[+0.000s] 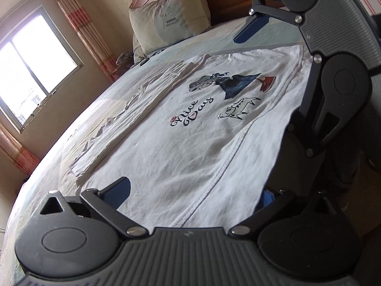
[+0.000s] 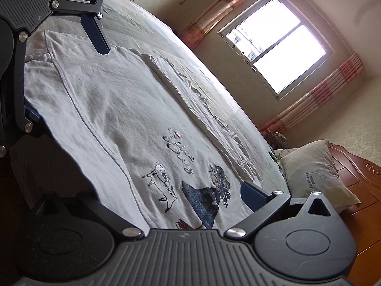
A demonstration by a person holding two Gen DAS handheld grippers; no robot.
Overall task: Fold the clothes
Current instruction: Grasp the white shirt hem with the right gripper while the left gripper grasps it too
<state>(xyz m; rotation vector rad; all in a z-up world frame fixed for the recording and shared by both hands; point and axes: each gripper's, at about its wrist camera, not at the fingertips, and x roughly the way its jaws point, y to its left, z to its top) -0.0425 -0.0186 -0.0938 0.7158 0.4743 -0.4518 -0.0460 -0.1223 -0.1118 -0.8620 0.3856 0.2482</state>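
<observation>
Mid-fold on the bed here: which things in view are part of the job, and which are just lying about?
Part of the job:
white T-shirt, one side already folded in
left gripper, open at the near edge
right gripper, open at the near edge

Just lying about:
pillow
bed under the shirt
curtains
window
wooden headboard

Both wrist views look low and close across the same white printed T-shirt [image 1: 190, 124] [image 2: 114, 109] from opposite ends, each facing the far window [image 1: 31, 69] [image 2: 276, 43].
</observation>
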